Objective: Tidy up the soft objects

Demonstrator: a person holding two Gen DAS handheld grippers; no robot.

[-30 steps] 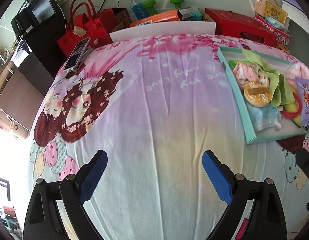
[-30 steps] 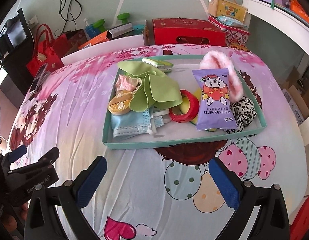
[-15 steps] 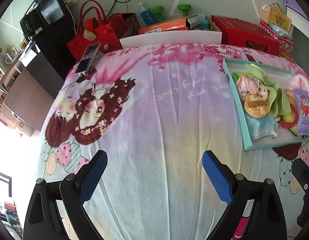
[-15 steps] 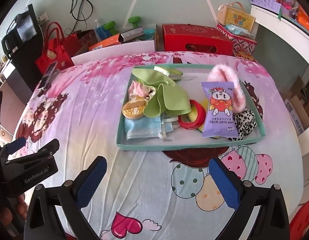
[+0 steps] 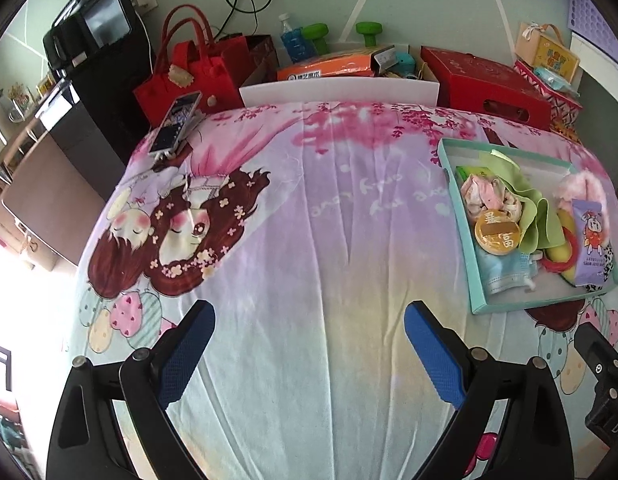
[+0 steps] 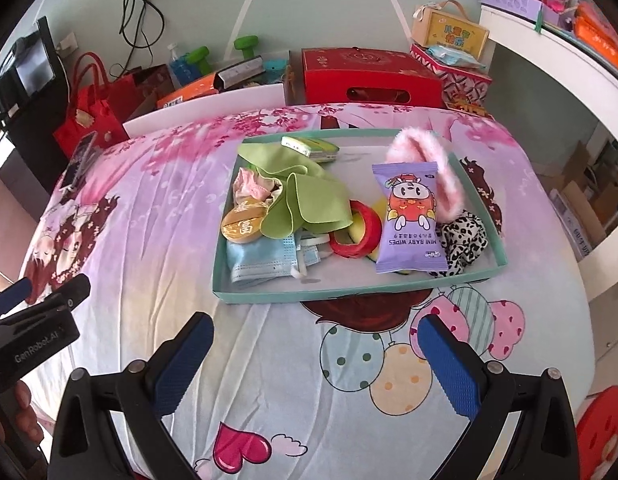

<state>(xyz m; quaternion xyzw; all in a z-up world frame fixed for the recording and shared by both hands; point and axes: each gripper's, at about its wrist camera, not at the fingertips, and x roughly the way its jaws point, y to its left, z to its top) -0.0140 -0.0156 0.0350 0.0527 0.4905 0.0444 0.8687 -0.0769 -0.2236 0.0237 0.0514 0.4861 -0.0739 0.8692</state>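
Over the last second we have drawn back from the teal tray (image 6: 265,297) – its soft objects (image 6: 305,200) all lie heaped inside – with left gripper (image 5: 307,350) and right gripper (image 6: 315,364) both spread wide and empty, fitting either sorting's start or end.

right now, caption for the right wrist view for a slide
Open right tool hovers before a teal tray of soft items: face mask, green cloth, baby wipes.

A teal tray (image 6: 269,295) holds heaped green cloth (image 6: 309,196), blue mask (image 6: 265,258), wipes pack (image 6: 411,216).
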